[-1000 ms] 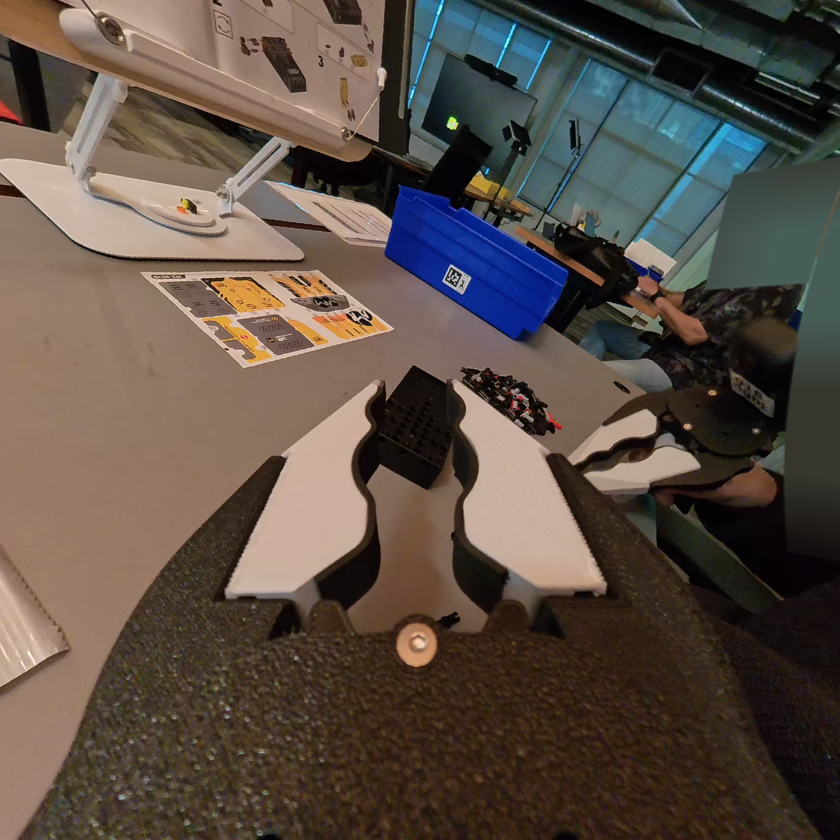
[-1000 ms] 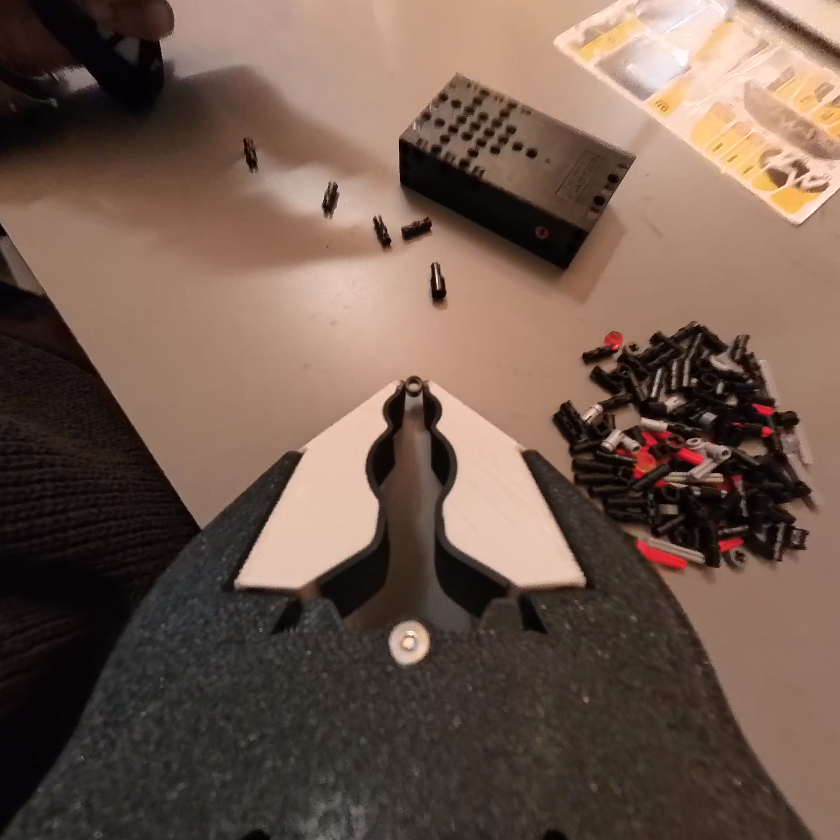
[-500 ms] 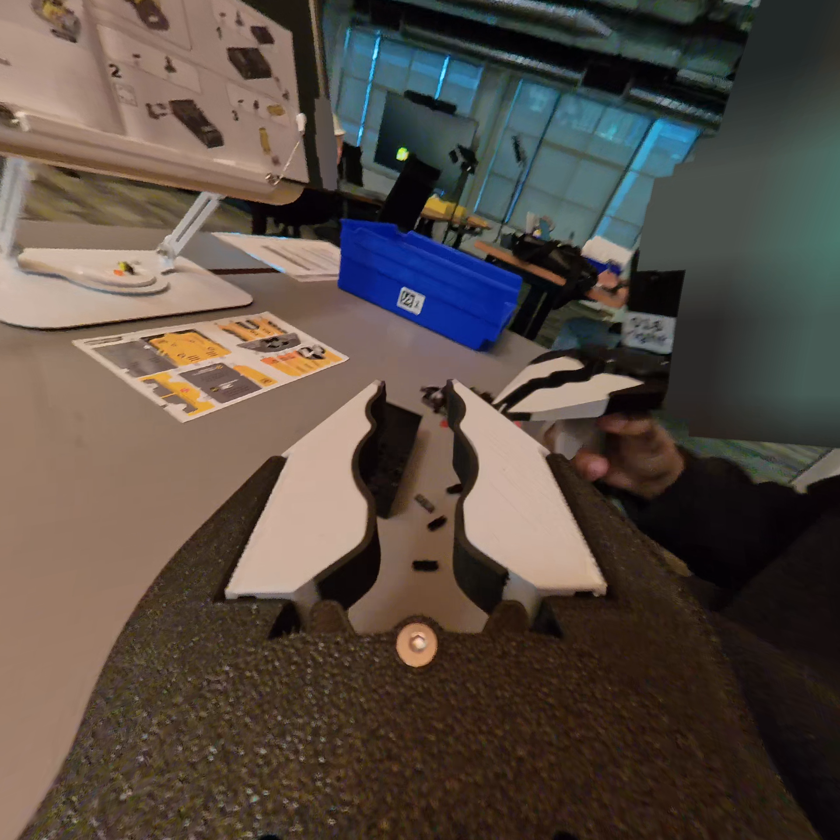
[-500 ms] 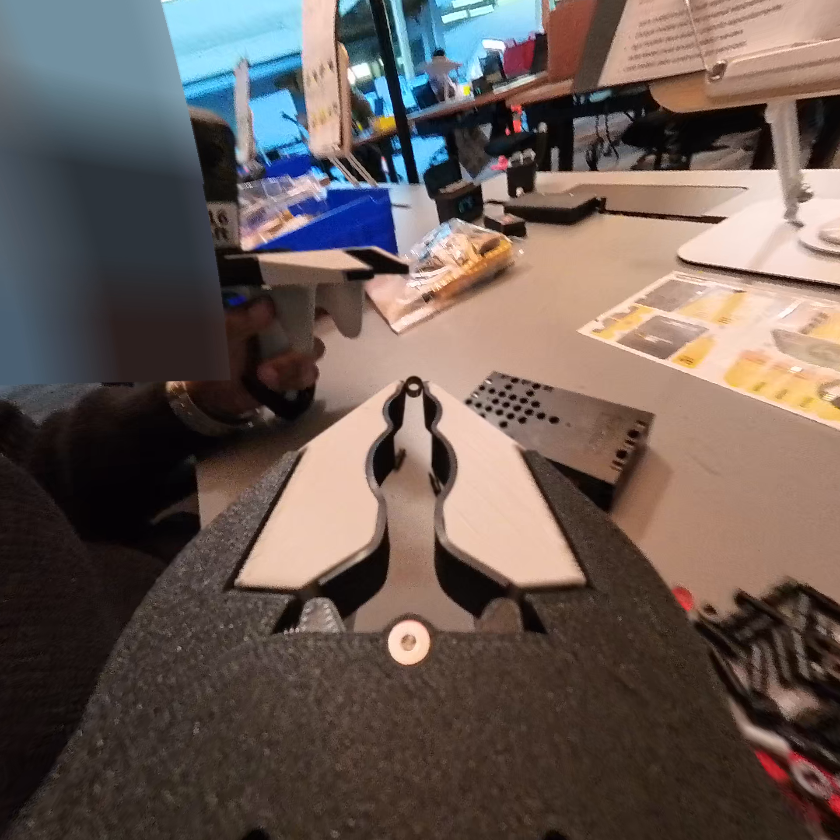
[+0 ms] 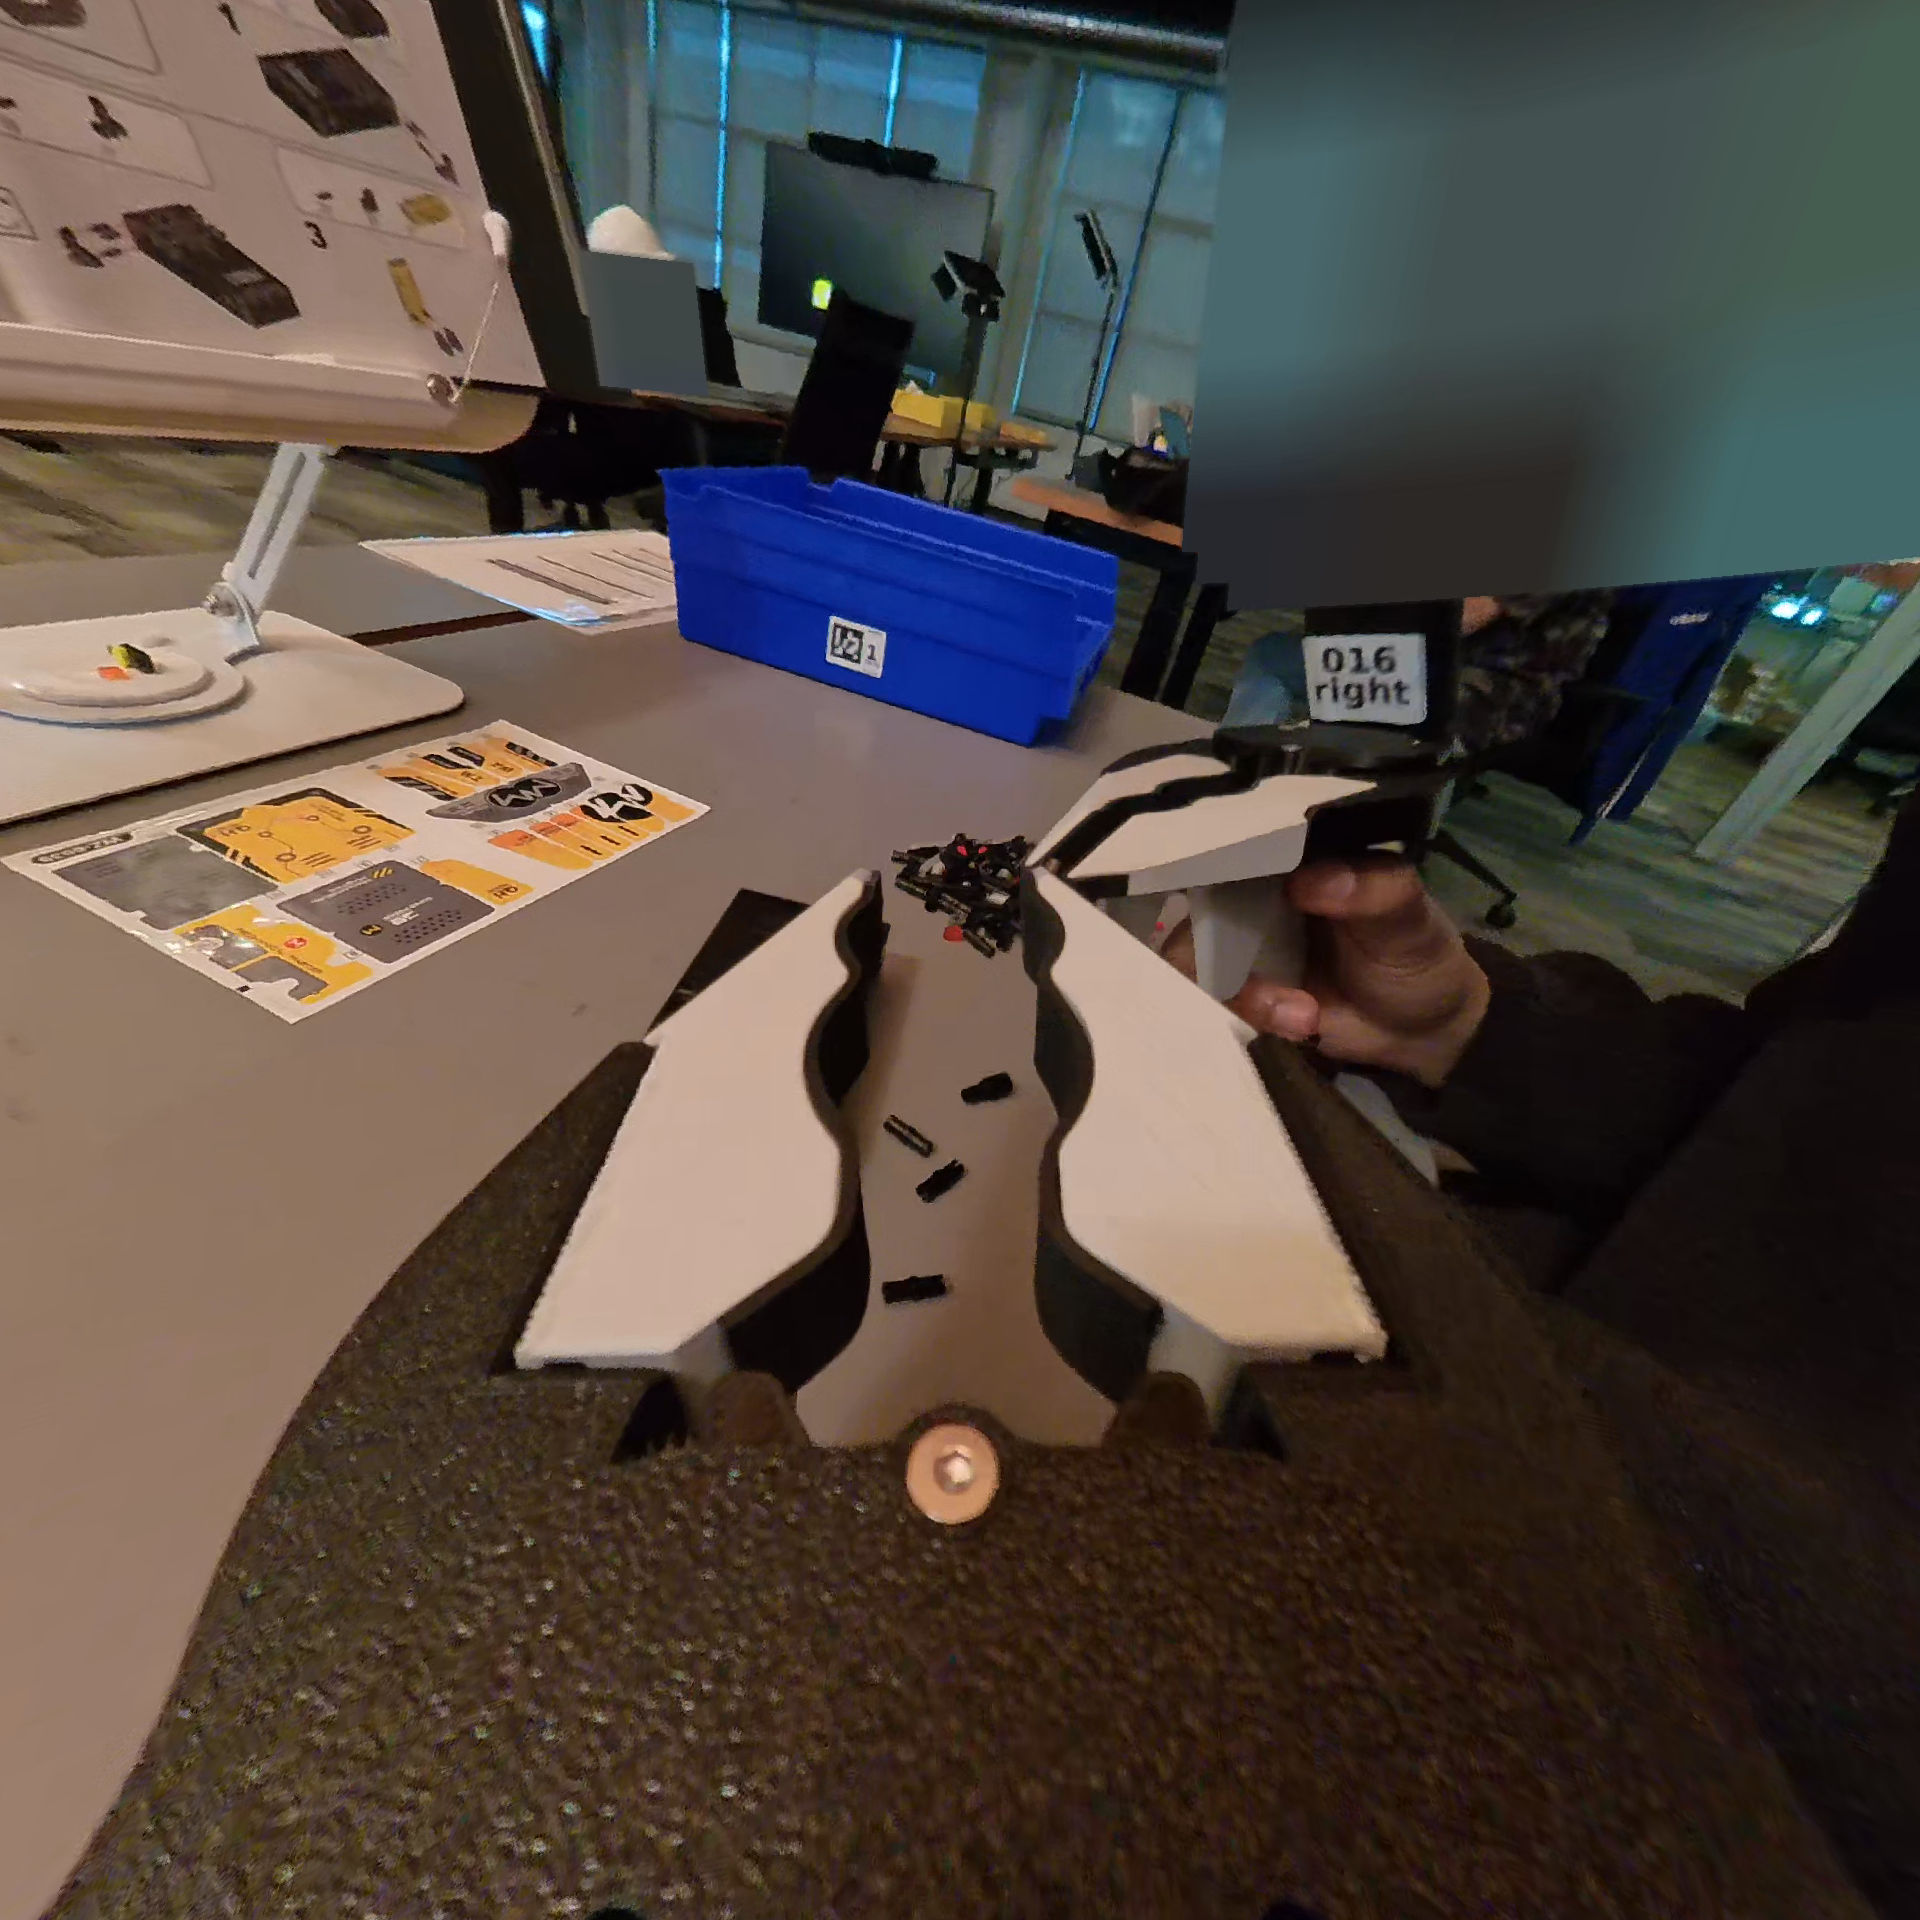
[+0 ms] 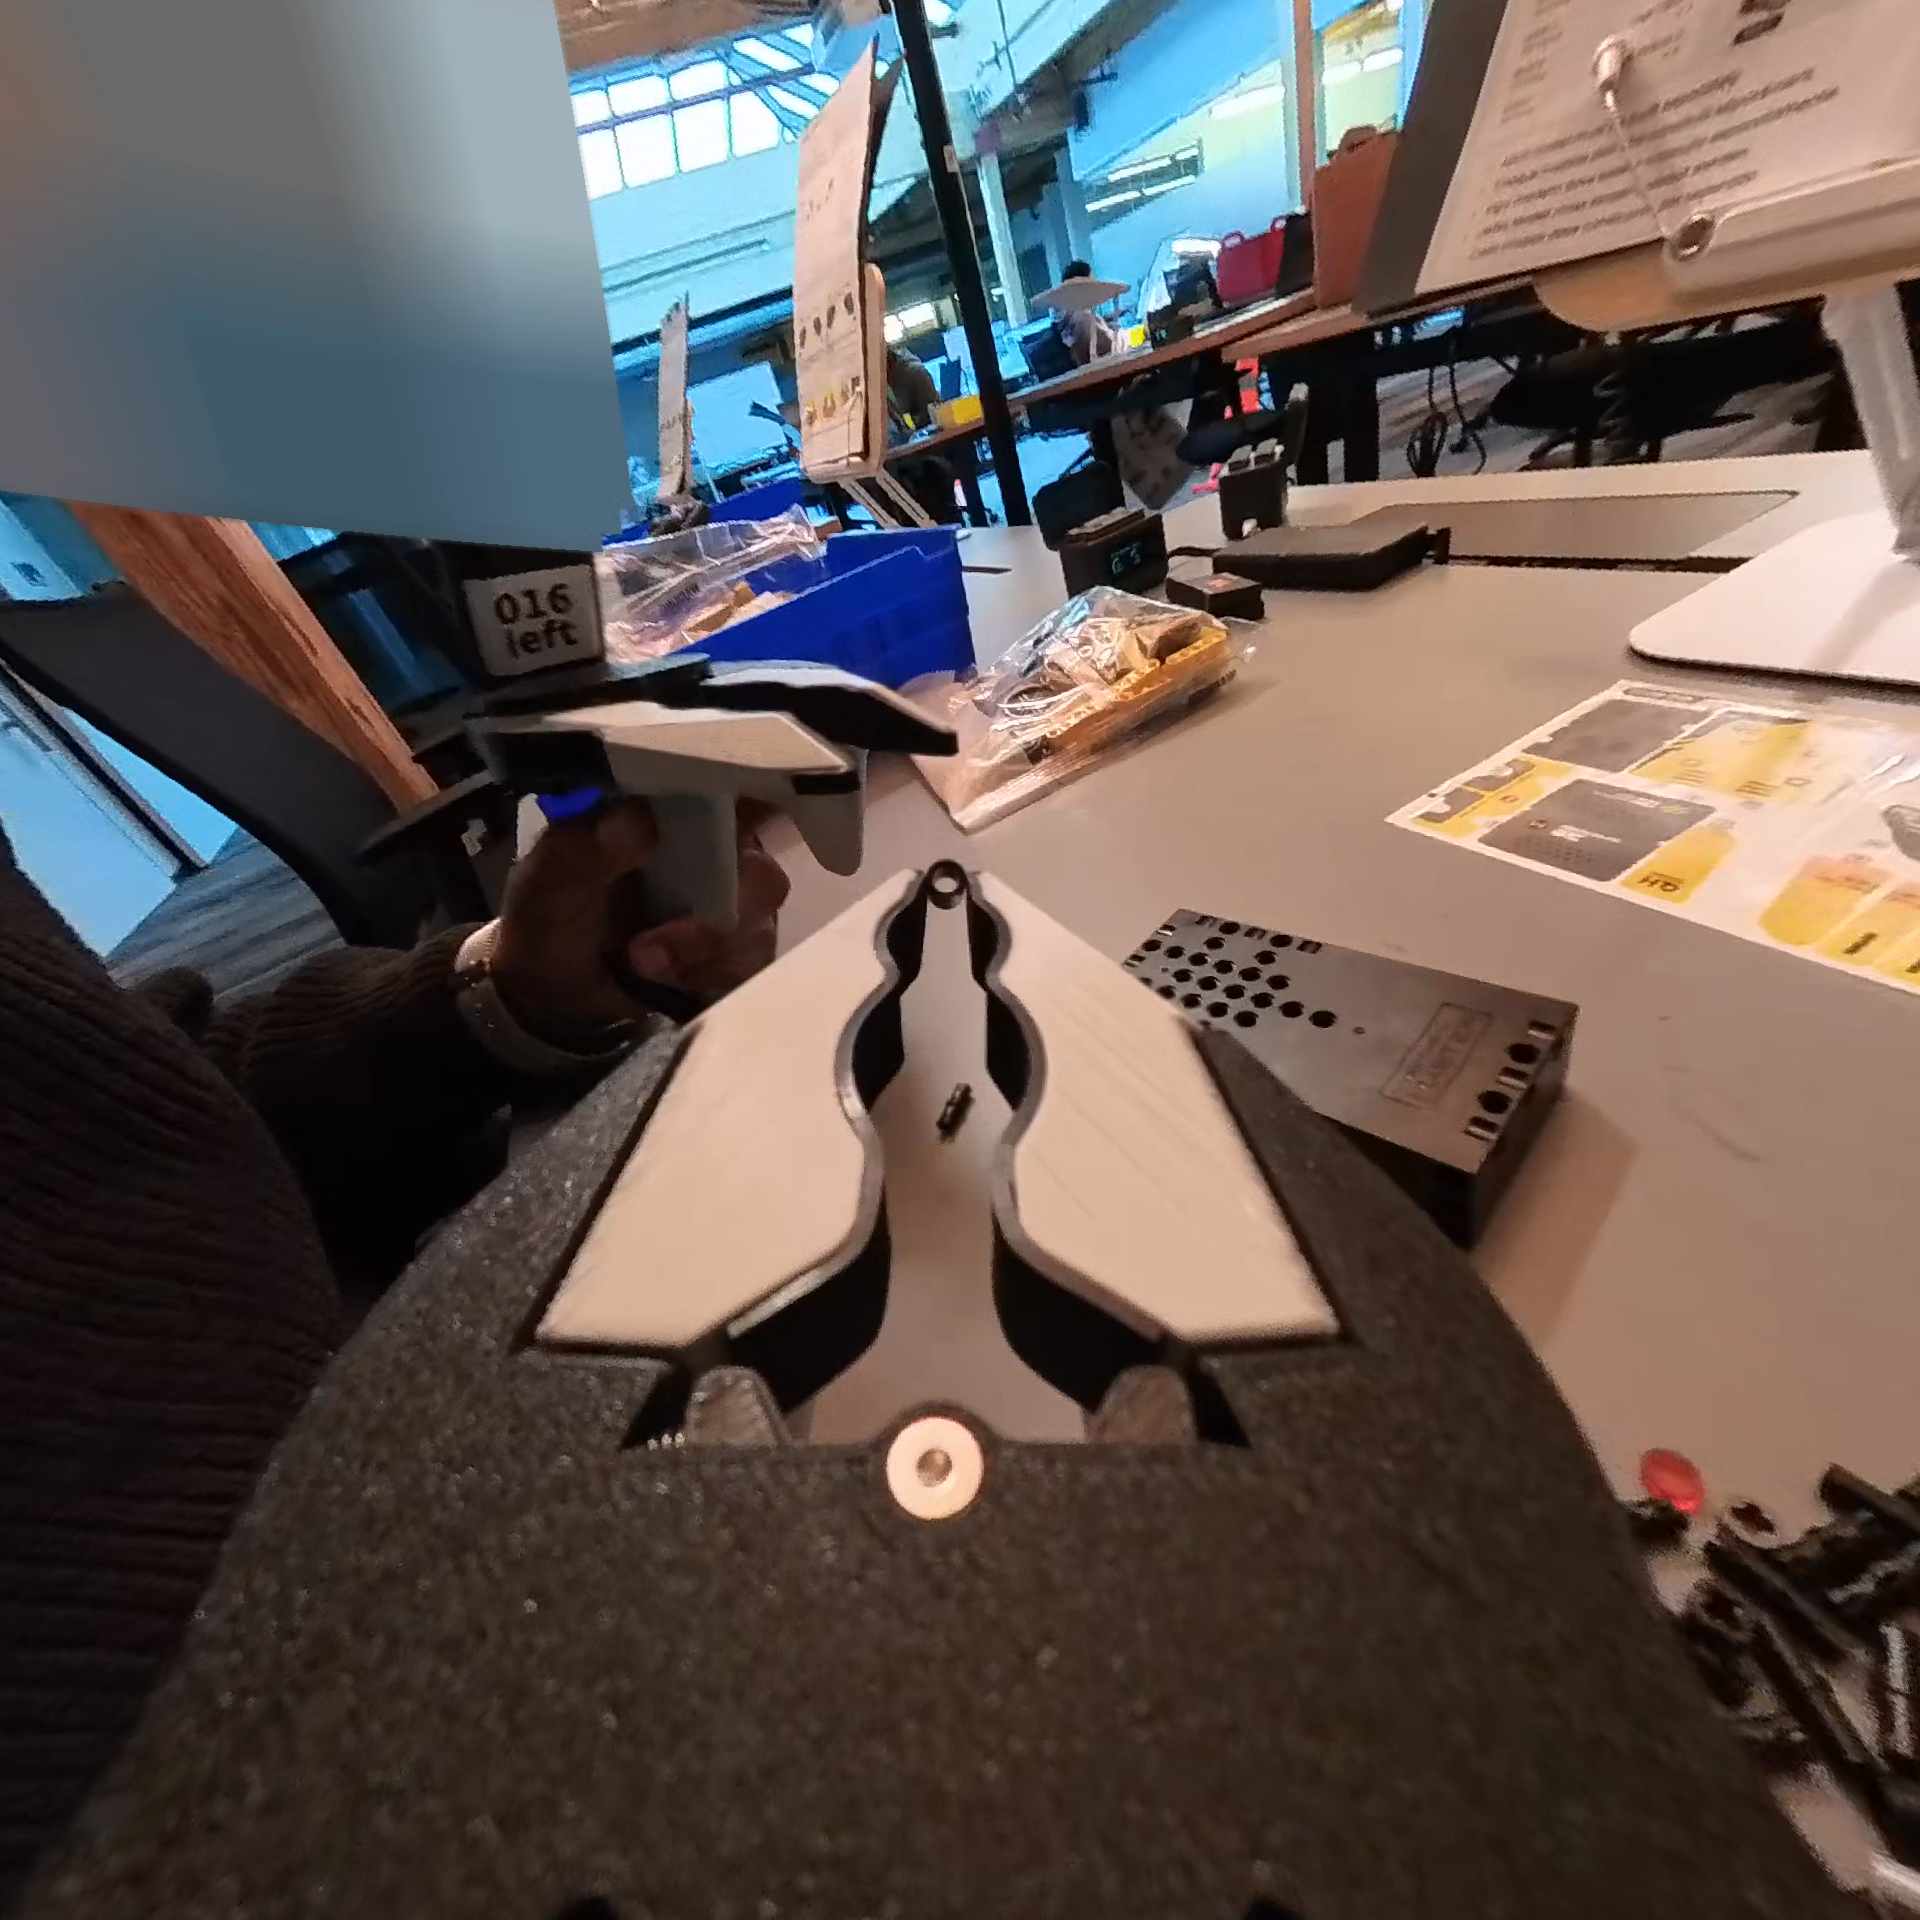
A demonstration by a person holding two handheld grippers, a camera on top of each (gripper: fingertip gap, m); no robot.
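My left gripper is open and empty, low over the grey table. Several loose black pins lie on the table between its fingers. A black perforated box is mostly hidden behind its left finger; the right wrist view shows the box lying flat. A pile of small black, grey and red parts lies just past the fingertips. My right gripper is shut on a small dark pin at its tips, held above the table. It also shows in the left wrist view, beside the pile.
A yellow and grey sticker sheet lies left of the box. A white document stand and a blue bin stand farther back. A clear bag of parts and another blue bin lie beyond the left gripper.
The left gripper has come off the black box and shifted right, so the loose pins now lie between its fingers. The right gripper has tilted up from looking down, still shut on its pin.
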